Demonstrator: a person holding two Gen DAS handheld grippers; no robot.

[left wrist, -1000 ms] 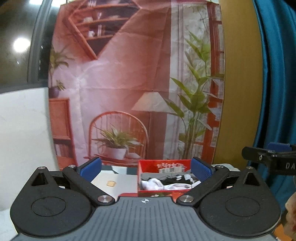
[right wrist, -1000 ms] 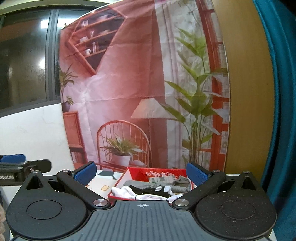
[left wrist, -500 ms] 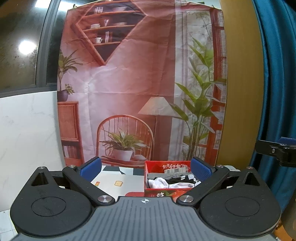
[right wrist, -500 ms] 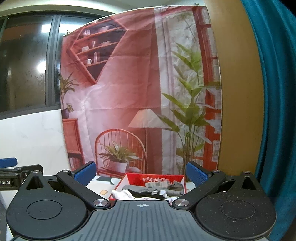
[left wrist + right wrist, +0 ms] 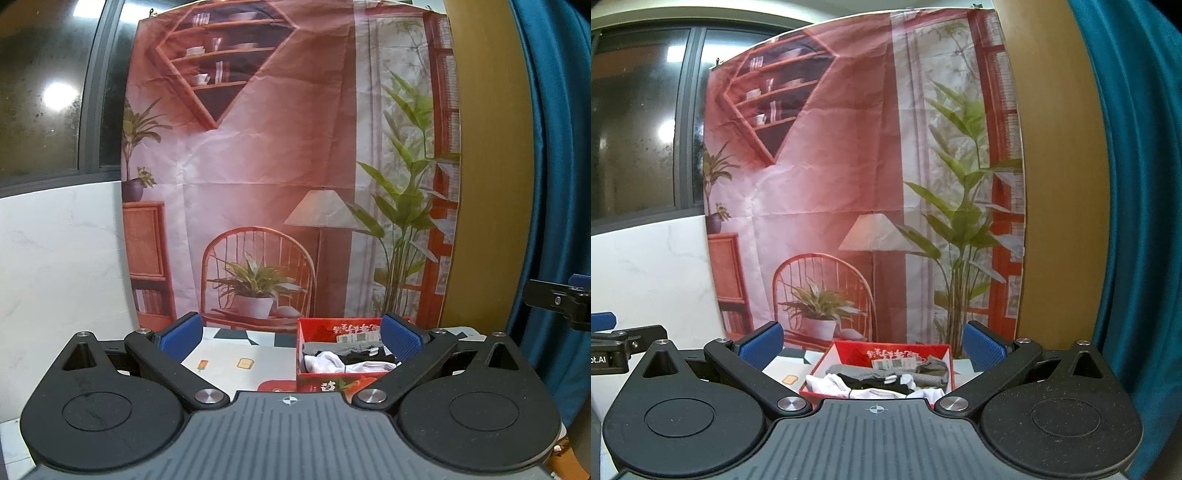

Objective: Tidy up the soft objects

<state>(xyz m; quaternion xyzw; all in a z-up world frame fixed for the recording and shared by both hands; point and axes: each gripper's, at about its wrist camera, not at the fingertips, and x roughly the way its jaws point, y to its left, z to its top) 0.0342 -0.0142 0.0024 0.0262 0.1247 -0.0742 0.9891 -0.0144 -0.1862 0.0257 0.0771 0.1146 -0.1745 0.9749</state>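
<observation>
A red cardboard box point(image 5: 320, 384) point(image 5: 849, 349) stands on the table with a heap of white, black and grey socks point(image 5: 347, 360) point(image 5: 882, 380) inside it. My left gripper point(image 5: 291, 338) is open and held back from the box, nothing between its blue pads. My right gripper point(image 5: 872, 345) is open too, empty, and looks over the box from a little further right. Each gripper shows at the edge of the other's view: the right gripper point(image 5: 565, 301) at the right, the left gripper point(image 5: 613, 345) at the left.
A white patterned tablecloth point(image 5: 236, 360) covers the table left of the box. A printed room backdrop point(image 5: 288, 166) hangs behind. A teal curtain point(image 5: 554, 184) hangs at the right, and a white wall point(image 5: 59, 258) under a dark window lies left.
Both grippers have drawn back and tilted up, so the box and socks look smaller and lower in both views. Both stay open and empty.
</observation>
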